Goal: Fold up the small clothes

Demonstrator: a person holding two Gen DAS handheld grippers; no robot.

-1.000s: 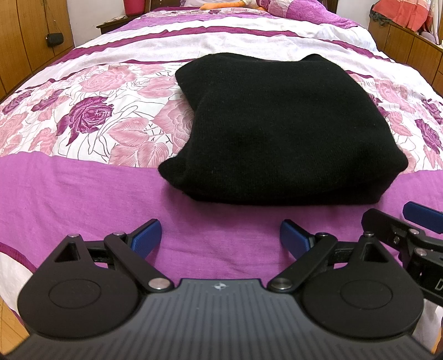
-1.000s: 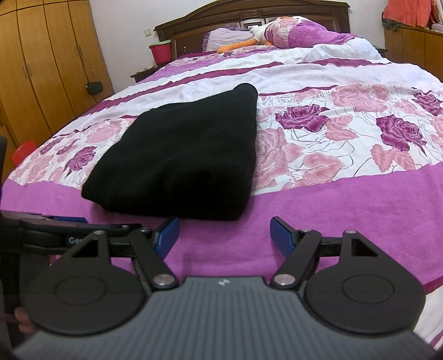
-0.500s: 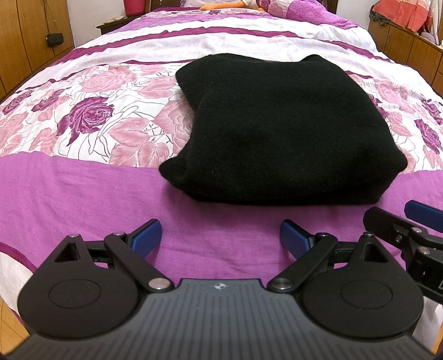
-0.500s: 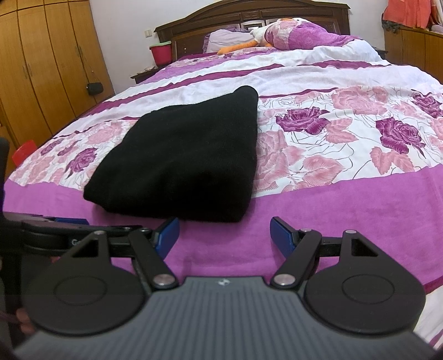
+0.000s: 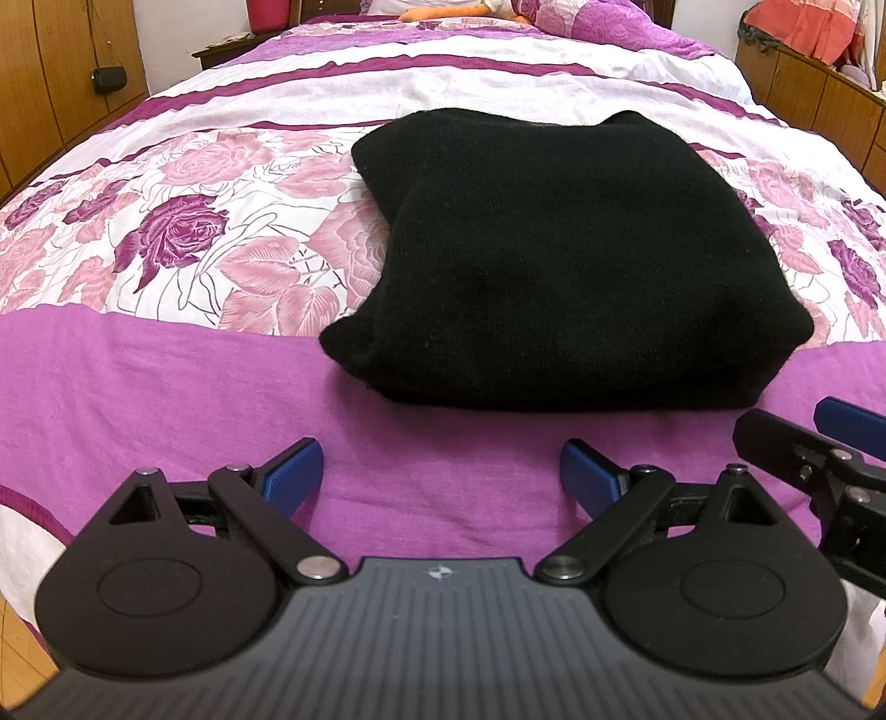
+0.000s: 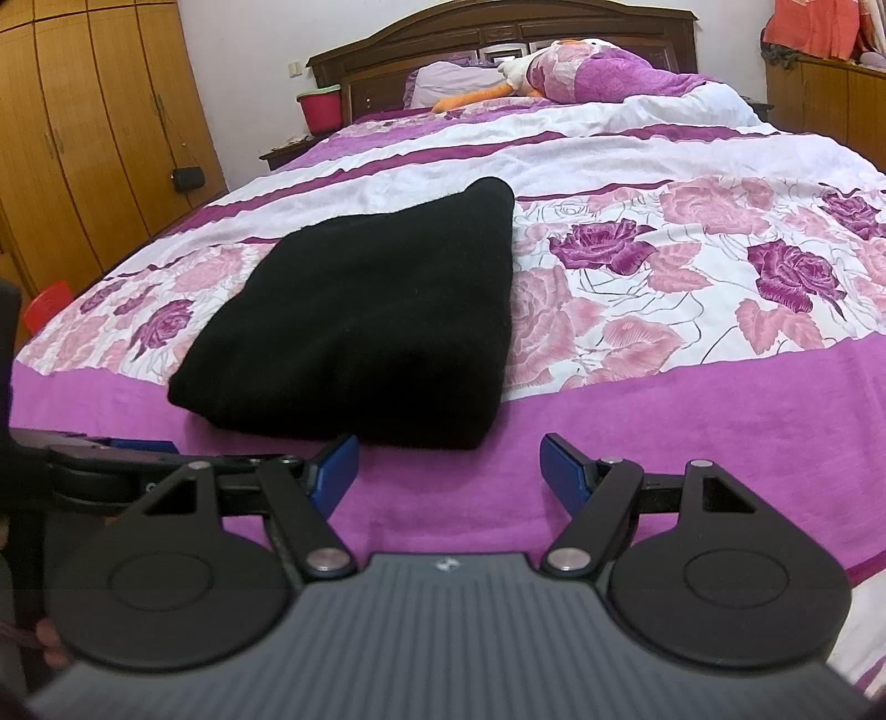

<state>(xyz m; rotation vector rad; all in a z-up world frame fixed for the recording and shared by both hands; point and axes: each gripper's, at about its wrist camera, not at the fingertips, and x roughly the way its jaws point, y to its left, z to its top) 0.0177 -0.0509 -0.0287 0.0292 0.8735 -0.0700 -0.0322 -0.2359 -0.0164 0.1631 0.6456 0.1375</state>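
Observation:
A black knitted garment (image 5: 559, 260) lies folded into a thick rectangle on the purple floral bedspread (image 5: 166, 243). It also shows in the right wrist view (image 6: 376, 327), left of centre. My left gripper (image 5: 441, 476) is open and empty, low over the purple band just short of the garment's near edge. My right gripper (image 6: 448, 471) is open and empty, just short of the garment's near right corner. The right gripper's fingers (image 5: 847, 421) show at the right edge of the left wrist view.
Wooden wardrobes (image 6: 94, 138) stand to the left. A headboard (image 6: 498, 44), pillows and a plush toy (image 6: 531, 72) are at the far end. A red bucket (image 6: 320, 108) sits on a nightstand. Cabinets with clothes (image 5: 808, 33) line the right side.
Both grippers have drifted very slightly; the garment appears a touch nearer in the right wrist view. Both stay open and the garment has not moved.

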